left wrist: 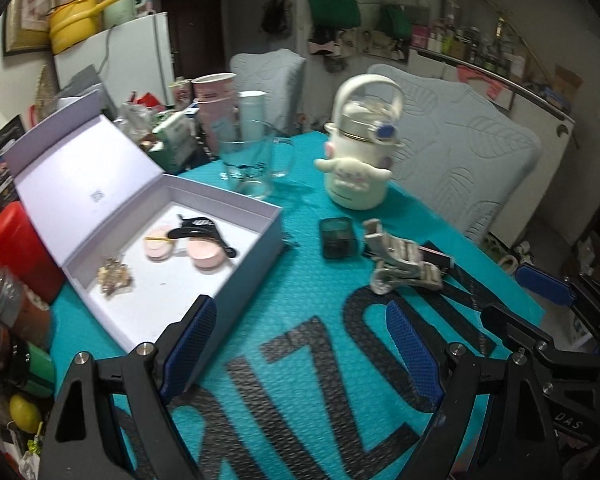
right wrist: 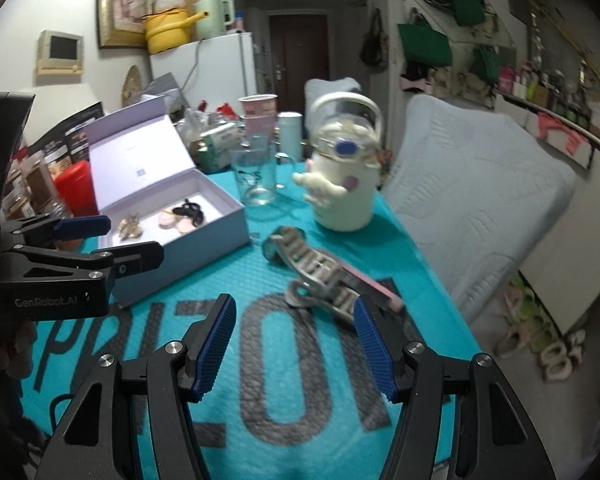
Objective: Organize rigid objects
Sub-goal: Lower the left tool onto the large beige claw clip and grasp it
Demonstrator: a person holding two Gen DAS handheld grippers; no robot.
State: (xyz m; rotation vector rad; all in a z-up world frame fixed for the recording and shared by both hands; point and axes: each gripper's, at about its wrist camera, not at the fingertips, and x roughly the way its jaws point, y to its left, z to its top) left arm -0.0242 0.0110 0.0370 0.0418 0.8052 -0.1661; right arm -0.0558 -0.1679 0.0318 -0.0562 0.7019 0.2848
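Here, left gripper (left wrist: 300,348): its two blue-padded fingers stand spread apart, nothing between them, hovering over the black lettering of the teal mat (left wrist: 300,400).
Right gripper (right wrist: 296,344): fingers likewise spread wide and holding nothing; the right pad (right wrist: 370,344) sits just in front of the near end of the grey hair claw clip (right wrist: 320,276), though contact cannot be told from the blur.
Grey hair claw clip: lying on its side on the mat, between the two grippers' reach, with a pink nail file (right wrist: 370,284) tucked under or just behind it.
Dark green case (left wrist: 338,237): a small translucent box flat on the mat, just beside the clip on the far side.
White gift box (left wrist: 224,276): open, lid tilted back, resting at the left edge of the mat.
Box contents: a black hair clip (left wrist: 202,232) lying across two pink round compacts (left wrist: 180,246), and a gold ornament (left wrist: 114,278) apart from them near the front corner.
White cartoon bottle (left wrist: 358,160): upright beyond the green case, handle up.
Glass cups (left wrist: 248,168): two clear ones standing near the box's far corner.
Red canister (left wrist: 18,248): upright just left of the box, off the mat.
Chairs (left wrist: 464,152): grey quilted covers behind the table.
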